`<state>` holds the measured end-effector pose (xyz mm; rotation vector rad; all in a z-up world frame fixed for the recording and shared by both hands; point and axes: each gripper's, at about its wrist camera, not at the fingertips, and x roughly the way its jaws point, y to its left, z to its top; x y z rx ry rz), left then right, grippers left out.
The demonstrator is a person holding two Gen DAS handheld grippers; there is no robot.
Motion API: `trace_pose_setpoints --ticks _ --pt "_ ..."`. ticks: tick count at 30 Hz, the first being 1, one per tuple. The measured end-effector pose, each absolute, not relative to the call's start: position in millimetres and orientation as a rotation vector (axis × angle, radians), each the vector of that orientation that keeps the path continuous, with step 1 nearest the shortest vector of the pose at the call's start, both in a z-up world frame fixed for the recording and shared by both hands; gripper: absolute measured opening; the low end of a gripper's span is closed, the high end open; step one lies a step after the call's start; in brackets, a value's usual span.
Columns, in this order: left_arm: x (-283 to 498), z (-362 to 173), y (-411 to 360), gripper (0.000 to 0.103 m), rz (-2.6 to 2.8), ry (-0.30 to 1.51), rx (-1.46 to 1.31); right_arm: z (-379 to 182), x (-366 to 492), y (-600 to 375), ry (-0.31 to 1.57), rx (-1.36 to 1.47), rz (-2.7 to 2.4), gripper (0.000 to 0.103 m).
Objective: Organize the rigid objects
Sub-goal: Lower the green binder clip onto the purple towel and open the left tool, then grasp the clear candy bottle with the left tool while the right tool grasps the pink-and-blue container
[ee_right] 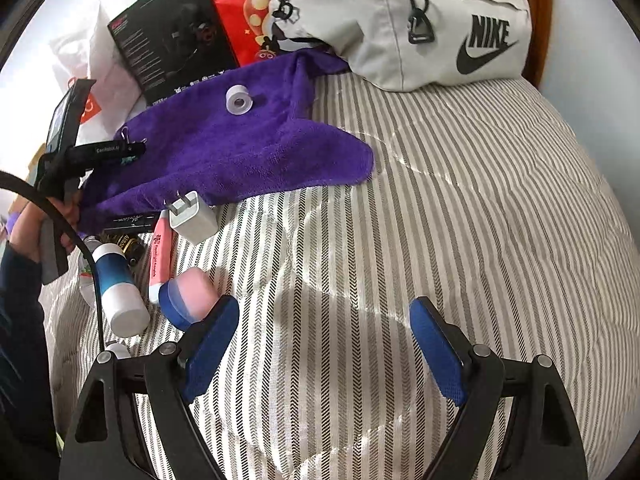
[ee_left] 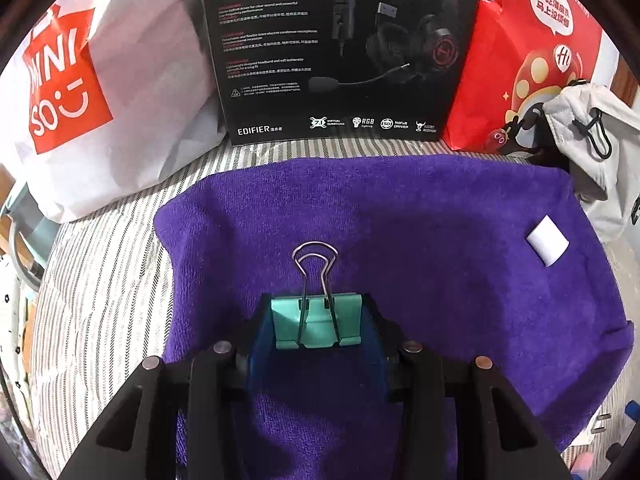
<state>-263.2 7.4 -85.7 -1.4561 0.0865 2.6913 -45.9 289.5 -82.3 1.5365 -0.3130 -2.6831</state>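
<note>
My left gripper (ee_left: 316, 322) is shut on a teal binder clip (ee_left: 316, 324), its wire handles pointing forward over the purple towel (ee_left: 400, 208). A white tape roll (ee_left: 548, 241) lies on the towel at the far right. In the right wrist view the left gripper (ee_right: 130, 151) hovers at the purple towel's (ee_right: 240, 152) left edge, and the tape roll (ee_right: 239, 99) sits near the towel's back. My right gripper (ee_right: 324, 344) is open above the striped bedding, nothing between its fingers. A white charger (ee_right: 192, 216), pink tube (ee_right: 162, 254), pink-and-blue container (ee_right: 188, 296) and blue-white bottle (ee_right: 118, 292) lie left of it.
A black headset box (ee_left: 340, 48), a white shopping bag (ee_left: 104, 92), a red bag (ee_left: 532, 52) and a grey backpack (ee_right: 420, 20) line the back of the bed. A person's hand (ee_right: 68, 216) holds the left gripper. The striped bedding (ee_right: 460, 220) stretches right.
</note>
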Motion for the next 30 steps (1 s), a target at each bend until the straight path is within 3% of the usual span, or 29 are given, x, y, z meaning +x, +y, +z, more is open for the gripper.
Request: trace_pose_setpoints --ticks 2,4,5,11,15,23,30 --pt "-263 -86 7 0.044 2.683 0.087 -1.457 -82 -43 289 -0.321 1.525 -2.683 0.087" --pt "-263 -86 9 0.063 2.690 0.122 -1.477 -82 -42 287 -0.313 1.523 -2.680 0.087" --pt "-263 -86 9 0.067 2.689 0.118 -1.491 -82 -42 287 -0.310 1.523 -2.681 0.087" --pt "-243 -70 12 0.068 2.736 0.145 -1.403 -81 -32 287 -0.299 1.489 -2.698 0.087" --pt "-219 -43 10 0.077 2.732 0.076 -1.359 -86 -31 289 -0.324 1.492 -2.699 0.087" --pt "-149 -29 -10 0.077 2.723 -0.094 -1.419 -94 -40 285 -0.269 1.500 -2.700 0.087" --pt "-108 -53 -4 0.077 2.623 -0.149 -1.519 -100 -42 275 -0.141 1.498 -2.677 0.100"
